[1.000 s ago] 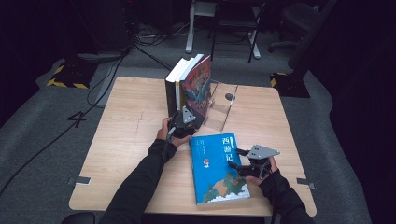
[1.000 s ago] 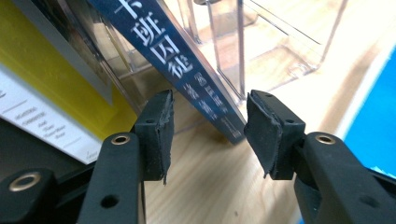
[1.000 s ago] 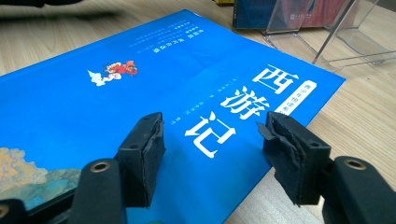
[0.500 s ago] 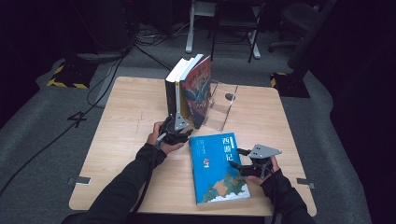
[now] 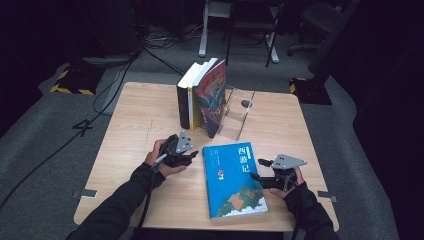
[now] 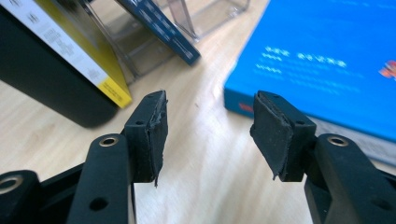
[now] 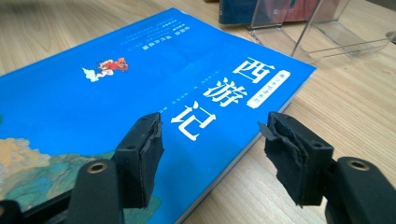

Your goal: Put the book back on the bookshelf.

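Blue book point(image 5: 234, 179) lies flat on the desk point(image 5: 135, 115), near of the upright book row point(image 5: 201, 97). Your right claw point(image 5: 261, 170) gapes at its right edge; left claw point(image 5: 192, 156) empty, open. Next, likely: pinch that edge, lift it upright.

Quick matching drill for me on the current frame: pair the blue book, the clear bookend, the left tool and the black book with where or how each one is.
Things:
1. blue book
2. clear bookend
3. left tool
4. black book

Places or states:
A. leftmost of the standing books
B. open, over bare wood left of the flat book
C. lying flat, cover up, at the table's near edge
D. behind the leaning book, on its right

Pairs: 1-C, 2-D, 3-B, 4-A
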Demonstrator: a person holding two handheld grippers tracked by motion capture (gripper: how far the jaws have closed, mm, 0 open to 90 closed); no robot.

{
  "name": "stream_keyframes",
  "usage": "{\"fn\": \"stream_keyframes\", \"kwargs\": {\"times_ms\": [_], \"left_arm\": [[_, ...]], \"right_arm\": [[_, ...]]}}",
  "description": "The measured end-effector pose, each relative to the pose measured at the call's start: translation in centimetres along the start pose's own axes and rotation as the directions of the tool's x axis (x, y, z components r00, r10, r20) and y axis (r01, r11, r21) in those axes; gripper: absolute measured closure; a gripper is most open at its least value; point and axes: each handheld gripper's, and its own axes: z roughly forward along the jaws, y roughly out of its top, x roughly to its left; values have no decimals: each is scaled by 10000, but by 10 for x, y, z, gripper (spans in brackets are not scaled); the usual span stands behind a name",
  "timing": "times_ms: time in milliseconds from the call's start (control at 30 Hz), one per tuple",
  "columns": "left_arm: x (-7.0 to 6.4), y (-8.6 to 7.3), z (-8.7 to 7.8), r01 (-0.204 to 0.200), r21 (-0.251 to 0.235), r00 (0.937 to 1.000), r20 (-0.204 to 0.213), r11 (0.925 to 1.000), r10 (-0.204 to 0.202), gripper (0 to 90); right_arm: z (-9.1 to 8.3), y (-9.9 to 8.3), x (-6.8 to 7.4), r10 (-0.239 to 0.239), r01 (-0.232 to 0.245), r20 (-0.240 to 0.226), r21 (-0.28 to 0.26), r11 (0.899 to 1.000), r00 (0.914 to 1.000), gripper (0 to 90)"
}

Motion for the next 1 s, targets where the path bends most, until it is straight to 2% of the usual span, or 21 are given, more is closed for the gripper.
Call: {"fn": "stream_keyframes", "kwargs": {"times_ms": [300,500,633,900,1000], "left_arm": [[-19,-26,-21,-188,235,9979,629,9995,173,447],[-29,-46,-34,28,414,9943,1062,9991,-72,431],[-32,-53,-38,53,490,9922,1244,9988,-113,421],[-42,-73,-48,246,938,9846,1703,9953,-404,384],[-45,-76,-50,304,950,9818,1836,9950,-476,370]], "right_arm": [[-14,-3,8,-188,198,-339,276,9994,9992,336],[-23,-9,17,-192,238,-801,571,9981,9966,311],[-29,-12,19,-150,207,-949,599,9980,9954,302],[-54,-25,27,-104,227,-1347,898,9957,9908,283],[-59,-30,31,-203,352,-1473,989,9945,9889,280]]}}
